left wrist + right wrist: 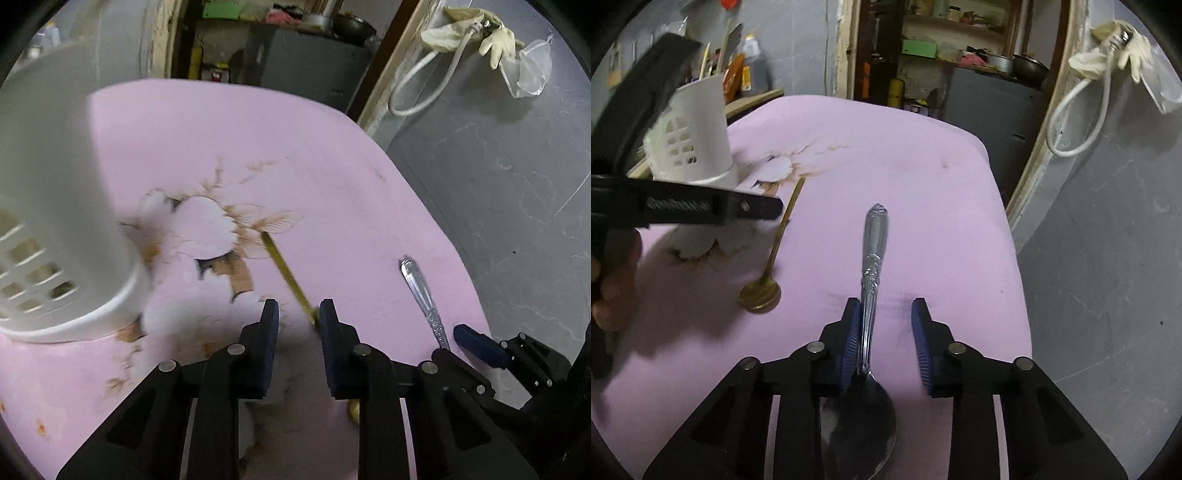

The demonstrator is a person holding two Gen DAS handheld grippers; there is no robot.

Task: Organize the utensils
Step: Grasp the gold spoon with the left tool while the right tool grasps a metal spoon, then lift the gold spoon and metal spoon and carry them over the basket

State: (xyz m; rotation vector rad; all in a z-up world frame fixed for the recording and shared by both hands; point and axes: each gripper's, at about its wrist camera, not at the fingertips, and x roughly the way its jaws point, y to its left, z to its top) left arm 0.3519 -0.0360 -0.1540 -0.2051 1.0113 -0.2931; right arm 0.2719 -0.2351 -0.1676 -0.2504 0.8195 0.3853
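Note:
A silver spoon (873, 258) lies on the pink table (923, 166), handle pointing away. My right gripper (884, 314) is open, its jaws either side of the spoon's neck, the left finger close to the handle. A brass spoon (775, 251) lies to the left, bowl toward me. In the left wrist view my left gripper (297, 314) is open over the brass spoon's handle (288, 275), which passes by the right finger. The silver spoon's handle (421, 291) and the right gripper's fingertip (476, 343) show at the right. A white perforated utensil holder (55, 221) stands at the left.
The tabletop has a torn, stained patch (207, 229) beside the holder. The table's edge drops to a grey floor (498, 203) on the right. A doorway with shelves (942, 55) is behind. Bottles and tools (735, 62) stand behind the holder (694, 136).

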